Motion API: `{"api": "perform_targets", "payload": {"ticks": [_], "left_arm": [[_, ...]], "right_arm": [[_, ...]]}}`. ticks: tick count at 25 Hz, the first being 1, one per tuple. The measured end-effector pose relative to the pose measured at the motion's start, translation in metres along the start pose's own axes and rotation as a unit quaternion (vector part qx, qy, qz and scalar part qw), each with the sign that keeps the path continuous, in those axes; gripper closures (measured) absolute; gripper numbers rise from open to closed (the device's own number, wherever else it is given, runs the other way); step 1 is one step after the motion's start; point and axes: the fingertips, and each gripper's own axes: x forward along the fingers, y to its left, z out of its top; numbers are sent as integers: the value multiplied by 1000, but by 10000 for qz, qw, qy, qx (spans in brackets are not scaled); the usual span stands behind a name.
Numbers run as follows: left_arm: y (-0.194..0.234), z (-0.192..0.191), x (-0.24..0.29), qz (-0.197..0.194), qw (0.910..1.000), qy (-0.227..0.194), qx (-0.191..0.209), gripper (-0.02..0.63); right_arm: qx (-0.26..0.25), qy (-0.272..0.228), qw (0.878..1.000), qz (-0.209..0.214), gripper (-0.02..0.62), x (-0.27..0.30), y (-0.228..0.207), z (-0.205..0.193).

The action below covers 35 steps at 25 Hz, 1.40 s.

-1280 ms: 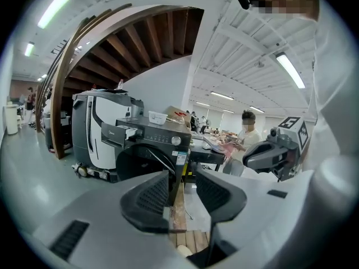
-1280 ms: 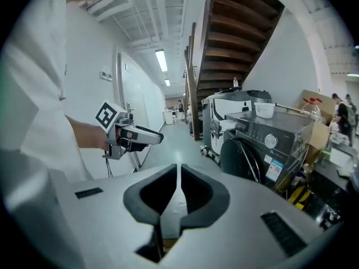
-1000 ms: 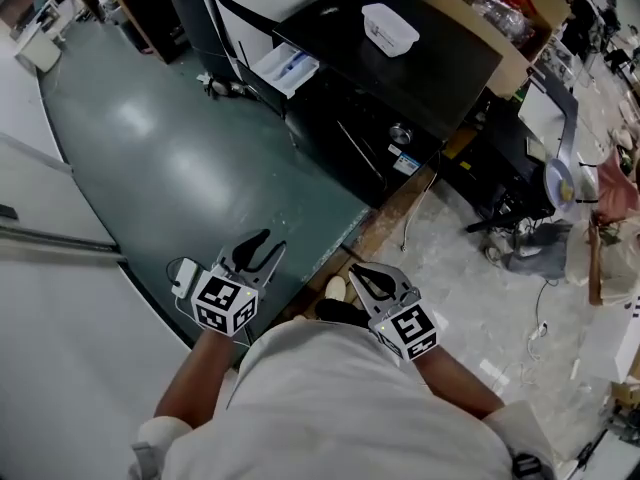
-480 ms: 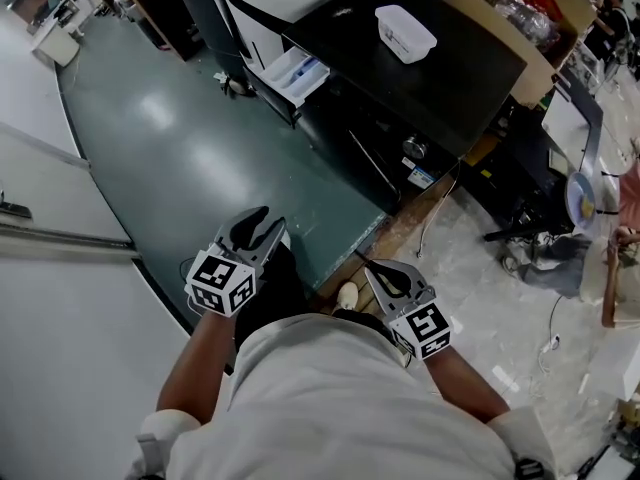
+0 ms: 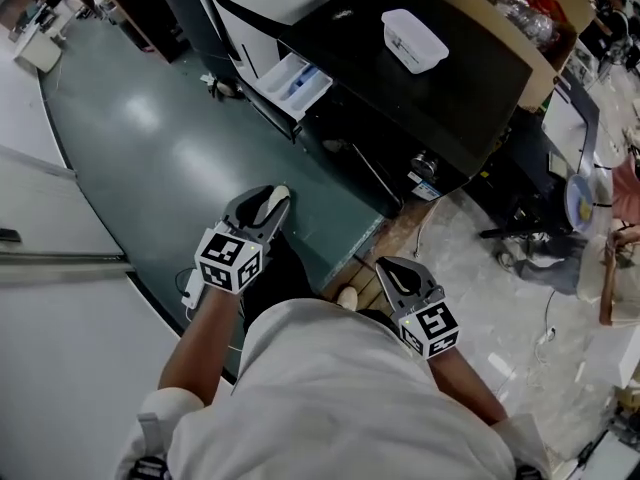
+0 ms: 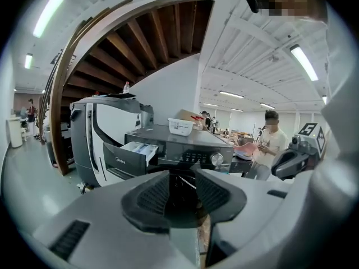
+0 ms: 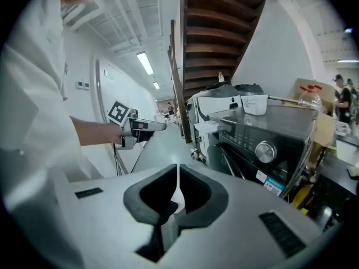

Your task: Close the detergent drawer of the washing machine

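In the head view, the detergent drawer (image 5: pixel 292 76) is standing pulled out of the black washing machine (image 5: pixel 430 98), well apart from both grippers. In the left gripper view, the left gripper (image 6: pixel 182 188) is holding its jaws apart, with nothing between them. In the right gripper view, the right gripper (image 7: pixel 177 175) is showing its jaws closed together, empty.

Washing machine (image 5: pixel 430 98): black. Detergent drawer (image 5: pixel 293 80): white, blue inside. Floor (image 5: pixel 170 158): dark green. Plastic tub (image 5: pixel 415 40): white. Left gripper (image 5: pixel 265 201), right gripper (image 5: pixel 388 266): grey bodies, black pads, cubes with black-and-white square markers. Shirt (image 5: pixel 330 398): white.
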Motion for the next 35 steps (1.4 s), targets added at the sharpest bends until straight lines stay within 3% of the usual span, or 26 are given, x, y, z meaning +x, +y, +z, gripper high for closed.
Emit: {"api": "perform_targets", "payload": {"ticks": [18,35], "left_arm": [[113,22,82,87,9999,88,82,466],[153,21,136,0,9995,231,230,466]], "right_arm": [[112,5,9991,-409,577,65,-54,42],[292,288,9975,-571,577,86,-72,35]]}}
